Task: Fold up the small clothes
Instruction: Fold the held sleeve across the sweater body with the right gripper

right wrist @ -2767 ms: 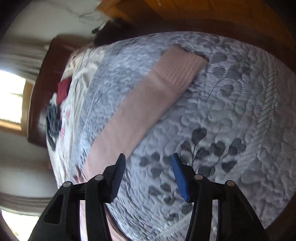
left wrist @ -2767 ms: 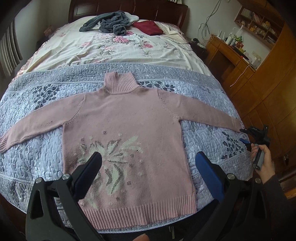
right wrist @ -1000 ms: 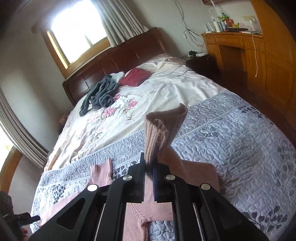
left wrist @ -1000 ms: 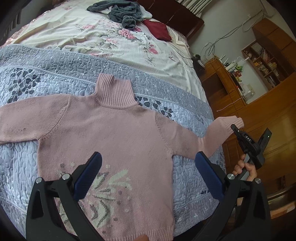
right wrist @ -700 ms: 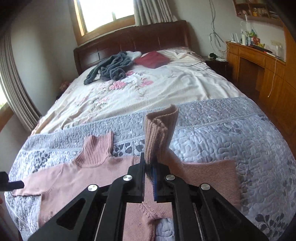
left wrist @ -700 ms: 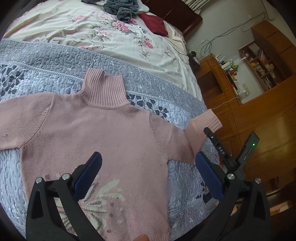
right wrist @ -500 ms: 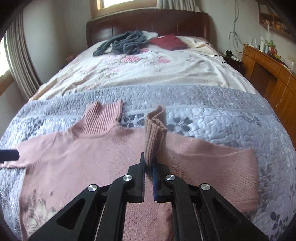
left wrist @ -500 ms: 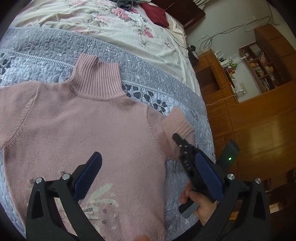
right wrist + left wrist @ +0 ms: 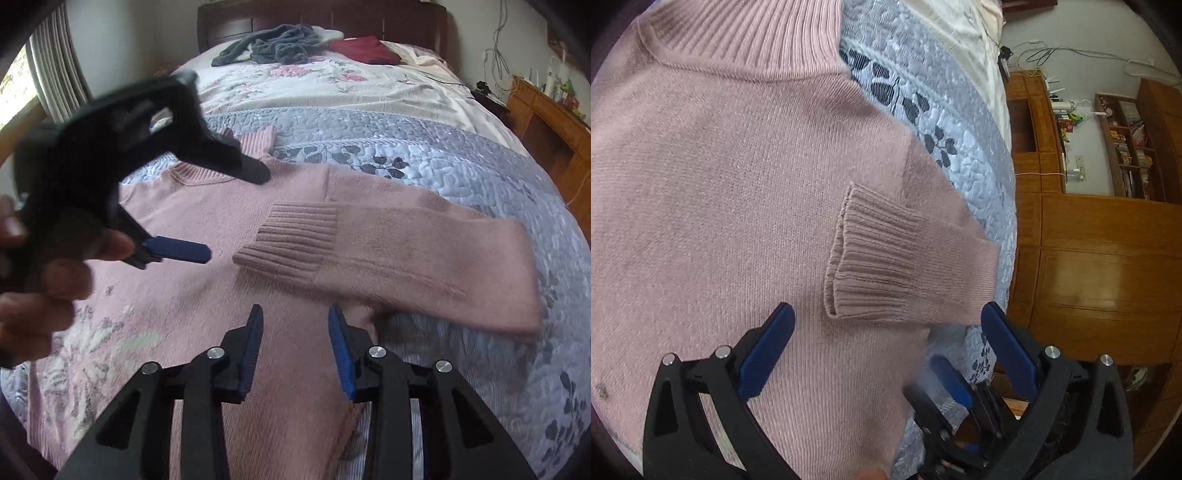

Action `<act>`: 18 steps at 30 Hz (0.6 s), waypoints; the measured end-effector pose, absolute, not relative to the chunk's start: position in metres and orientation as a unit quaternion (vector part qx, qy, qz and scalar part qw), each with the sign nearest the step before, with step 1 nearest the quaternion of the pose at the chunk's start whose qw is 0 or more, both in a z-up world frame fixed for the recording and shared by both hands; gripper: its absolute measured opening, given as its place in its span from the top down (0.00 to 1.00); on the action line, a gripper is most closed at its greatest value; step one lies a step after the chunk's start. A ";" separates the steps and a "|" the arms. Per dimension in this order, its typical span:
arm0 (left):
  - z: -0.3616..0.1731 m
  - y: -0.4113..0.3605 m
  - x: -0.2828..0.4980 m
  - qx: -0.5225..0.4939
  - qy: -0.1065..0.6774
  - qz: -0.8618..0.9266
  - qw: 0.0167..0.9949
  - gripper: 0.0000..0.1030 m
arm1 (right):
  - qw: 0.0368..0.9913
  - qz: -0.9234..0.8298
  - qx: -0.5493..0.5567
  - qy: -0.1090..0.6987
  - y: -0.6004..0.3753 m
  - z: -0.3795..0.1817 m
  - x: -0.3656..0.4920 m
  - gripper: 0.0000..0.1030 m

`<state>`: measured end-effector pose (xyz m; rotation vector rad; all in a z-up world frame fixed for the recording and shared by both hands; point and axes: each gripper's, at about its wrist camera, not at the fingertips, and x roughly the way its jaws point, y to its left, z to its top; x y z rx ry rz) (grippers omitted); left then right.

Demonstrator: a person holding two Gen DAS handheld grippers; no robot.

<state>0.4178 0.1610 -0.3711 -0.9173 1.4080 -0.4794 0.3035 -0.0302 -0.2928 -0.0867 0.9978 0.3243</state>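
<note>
Sweater (image 9: 720, 177), pink knit w/ ribbed turtleneck, lies flat on the bed (image 9: 424, 155) across a grey-blue quilted cover; it fills the left and centre of the left wrist view, collar at upper left of frame. One sleeve (image 9: 424, 258) is folded back over the chest, ribbed cuff (image 9: 871, 258) resting on the body panel at mid-frame, fold edge hanging toward the right side of the bed. Left gripper (image 9: 886, 343) sits at bottom of its own frame, jaws spread wide, nothing between them; the cuff lies just above the gap, not touched. In the right wrist view the same gripper shows blurred at upper left, held in a hand (image 9: 40, 295), spread wide over the collar area. Right gripper (image 9: 295, 343) is at bottom centre of its frame, jaws parted a moderate way, holding nothing, over the lower body of the sweater w/ the cuff just above and apart from the tips; in the left wrist view it appears blurred at lower right, near the sweater's side edge. Pale flower pattern shows on the sweater front at lower left of right wrist view. Far end of bed, top of frame: grey garment (image 9: 273, 48) bunched, dark red cloth (image 9: 364, 50) beside it. Wooden cabinets (image 9: 1100, 266) w/ shelf unit at right of left wrist view; shelves hold small items, too small to tell.
</note>
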 end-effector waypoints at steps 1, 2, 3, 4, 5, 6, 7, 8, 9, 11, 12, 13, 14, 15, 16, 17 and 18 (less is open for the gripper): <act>-0.378 0.156 0.422 -0.406 0.624 -0.212 0.634 0.03 | 0.866 0.151 -0.029 0.476 -0.038 -0.288 0.294 0.60; -0.384 0.153 0.425 -0.414 0.627 -0.216 0.624 0.03 | 0.867 0.147 -0.016 0.476 -0.045 -0.284 0.286 0.58; -0.388 0.149 0.428 -0.419 0.628 -0.220 0.618 0.03 | 0.866 0.145 0.000 0.478 -0.052 -0.280 0.279 0.58; -0.390 0.147 0.431 -0.419 0.629 -0.219 0.617 0.04 | 0.865 0.142 0.017 0.480 -0.059 -0.276 0.272 0.58; -0.391 0.144 0.433 -0.417 0.630 -0.218 0.618 0.04 | 0.865 0.139 0.033 0.481 -0.065 -0.273 0.266 0.57; -0.392 0.143 0.435 -0.417 0.630 -0.217 0.618 0.10 | 0.864 0.137 0.046 0.482 -0.070 -0.271 0.259 0.57; -0.392 0.143 0.437 -0.414 0.633 -0.214 0.618 0.38 | 0.863 0.136 0.056 0.483 -0.072 -0.268 0.255 0.57; -0.392 0.144 0.439 -0.406 0.641 -0.207 0.618 0.57 | 0.863 0.135 0.064 0.483 -0.073 -0.266 0.251 0.57; -0.392 0.145 0.440 -0.401 0.646 -0.197 0.619 0.85 | 0.862 0.136 0.071 0.482 -0.074 -0.263 0.246 0.57; -0.386 0.148 0.443 -0.398 0.644 -0.196 0.623 0.94 | 0.864 0.137 0.081 0.478 -0.074 -0.258 0.240 0.57; -0.378 0.149 0.445 -0.392 0.640 -0.198 0.631 0.94 | 0.864 0.140 0.083 0.477 -0.073 -0.255 0.238 0.57; -0.366 0.151 0.446 -0.383 0.633 -0.201 0.642 0.95 | 0.864 0.142 0.085 0.476 -0.071 -0.253 0.237 0.57; -0.353 0.154 0.447 -0.377 0.625 -0.208 0.651 0.95 | 0.864 0.144 0.087 0.474 -0.070 -0.251 0.236 0.57; -0.340 0.158 0.448 -0.372 0.617 -0.215 0.659 0.95 | 0.865 0.144 0.088 0.473 -0.068 -0.250 0.235 0.57; -0.325 0.163 0.449 -0.363 0.610 -0.219 0.670 0.95 | 0.865 0.145 0.089 0.472 -0.067 -0.249 0.235 0.57; -0.309 0.168 0.450 -0.354 0.602 -0.222 0.680 0.95 | 0.865 0.147 0.093 0.470 -0.066 -0.247 0.234 0.57; -0.294 0.174 0.451 -0.347 0.595 -0.226 0.689 0.95 | 0.865 0.149 0.096 0.469 -0.065 -0.247 0.234 0.57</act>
